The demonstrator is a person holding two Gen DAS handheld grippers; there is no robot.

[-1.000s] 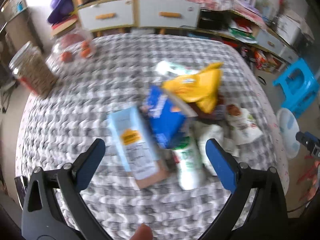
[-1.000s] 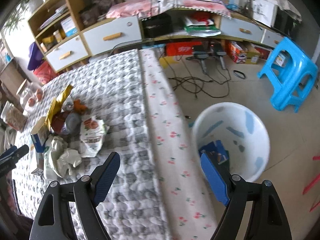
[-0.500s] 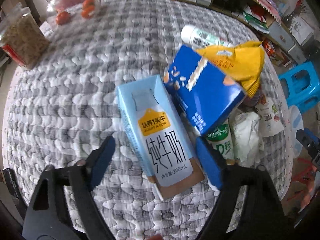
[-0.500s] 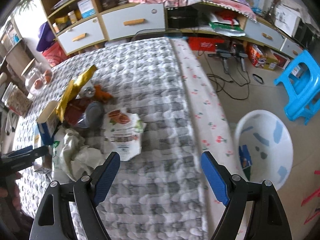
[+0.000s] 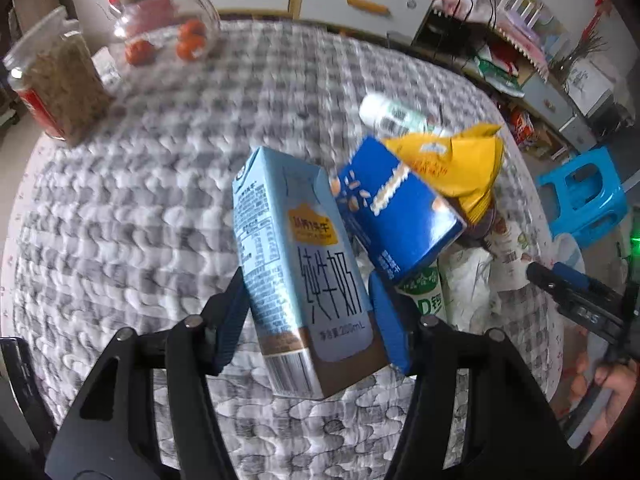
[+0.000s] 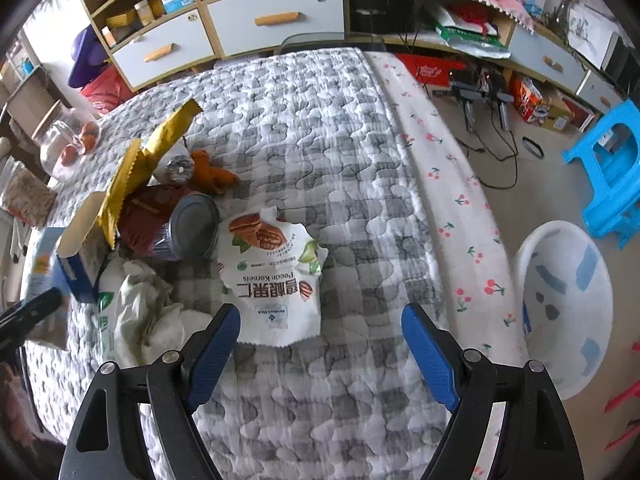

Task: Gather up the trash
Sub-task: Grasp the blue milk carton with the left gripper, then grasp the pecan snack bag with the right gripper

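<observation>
Jaws on my left gripper (image 5: 306, 312) are closing with the milk carton (image 5: 296, 264) between them; the pads sit at its two sides near the bottom end, though I cannot tell whether they press yet. My right gripper (image 6: 320, 344) stands wide apart with nothing between the pads, hovering over the quilt (image 6: 320, 160) just near of the pecan bag (image 6: 272, 276).

Only the left wrist view shows the carton's front and, touching it on the right, the blue carton (image 5: 394, 216) with the yellow packet (image 5: 456, 168) lying over its far end. Beyond those lies a white bottle (image 5: 390, 116), and at the far left stand a grain jar (image 5: 56, 88) and a glass jar (image 5: 160, 28) holding red fruit. At its right edge I see the right gripper from the side, with a hand (image 5: 612, 392) below it.

Only the right wrist view shows the rest of the trash pile: a red can (image 6: 172, 228) on its side left of the pecan bag, crumpled tissue (image 6: 140, 312) near left, and orange peel (image 6: 212, 172) farther off. It alone shows the white basin (image 6: 568, 312) on the floor to the right, well apart from the pile, and the blue stool (image 6: 612, 168) beyond it.
</observation>
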